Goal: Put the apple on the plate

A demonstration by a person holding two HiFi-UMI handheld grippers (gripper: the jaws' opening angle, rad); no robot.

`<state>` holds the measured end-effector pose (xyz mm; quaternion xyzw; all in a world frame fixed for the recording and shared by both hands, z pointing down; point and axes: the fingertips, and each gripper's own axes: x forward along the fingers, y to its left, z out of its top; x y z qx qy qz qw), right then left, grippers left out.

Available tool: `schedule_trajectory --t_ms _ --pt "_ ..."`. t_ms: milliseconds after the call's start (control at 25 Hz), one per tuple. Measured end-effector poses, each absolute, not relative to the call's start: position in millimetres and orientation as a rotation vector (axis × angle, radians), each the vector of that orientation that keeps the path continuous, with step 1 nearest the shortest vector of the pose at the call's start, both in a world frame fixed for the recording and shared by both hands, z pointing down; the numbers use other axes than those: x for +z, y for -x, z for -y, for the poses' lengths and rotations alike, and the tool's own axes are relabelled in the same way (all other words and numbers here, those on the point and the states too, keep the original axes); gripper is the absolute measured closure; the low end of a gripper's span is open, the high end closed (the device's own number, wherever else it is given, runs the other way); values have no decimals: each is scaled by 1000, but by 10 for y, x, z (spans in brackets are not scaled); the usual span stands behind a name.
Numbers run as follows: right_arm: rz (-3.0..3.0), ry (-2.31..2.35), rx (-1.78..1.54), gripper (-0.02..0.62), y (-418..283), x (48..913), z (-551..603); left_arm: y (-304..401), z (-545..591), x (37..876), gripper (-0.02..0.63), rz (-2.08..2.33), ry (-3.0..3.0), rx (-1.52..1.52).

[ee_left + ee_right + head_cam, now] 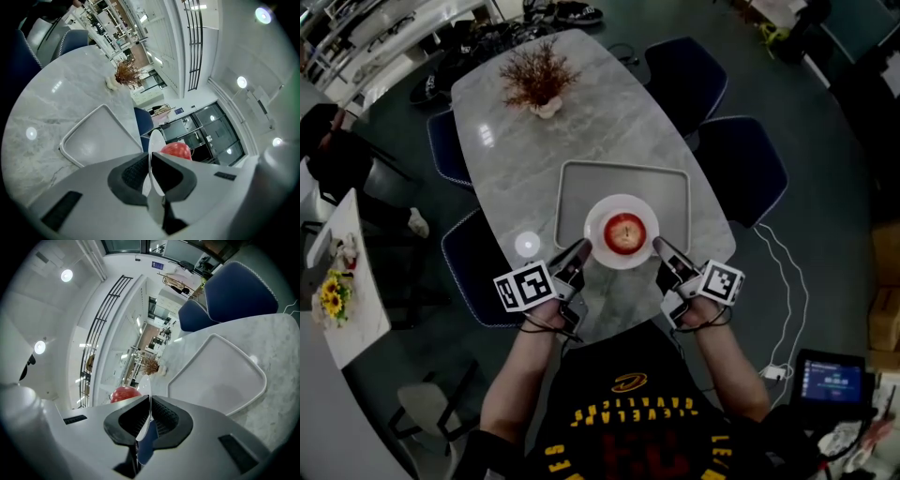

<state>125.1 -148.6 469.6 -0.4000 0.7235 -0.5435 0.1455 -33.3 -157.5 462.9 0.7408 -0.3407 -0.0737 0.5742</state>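
Marble table (516, 122), grey tray (572, 178) ahead (blue chairs (741, 164) around); left gripper (578, 251), right gripper (661, 248) clamp plate (622, 202) edges, apple (624, 232) between.

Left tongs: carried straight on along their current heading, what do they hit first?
The left tongs are clamped on the plate at its rim. Straight on, the apple on it looks next in line, though depth is uncertain.
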Motion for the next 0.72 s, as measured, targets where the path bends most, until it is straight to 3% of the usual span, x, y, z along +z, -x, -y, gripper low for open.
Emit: schedule_trajectory --t_ms 720 --pt "-2132 1138 -1569 569 -1150 4733 1635 406 1654 4684 581 782 -1743 -144"
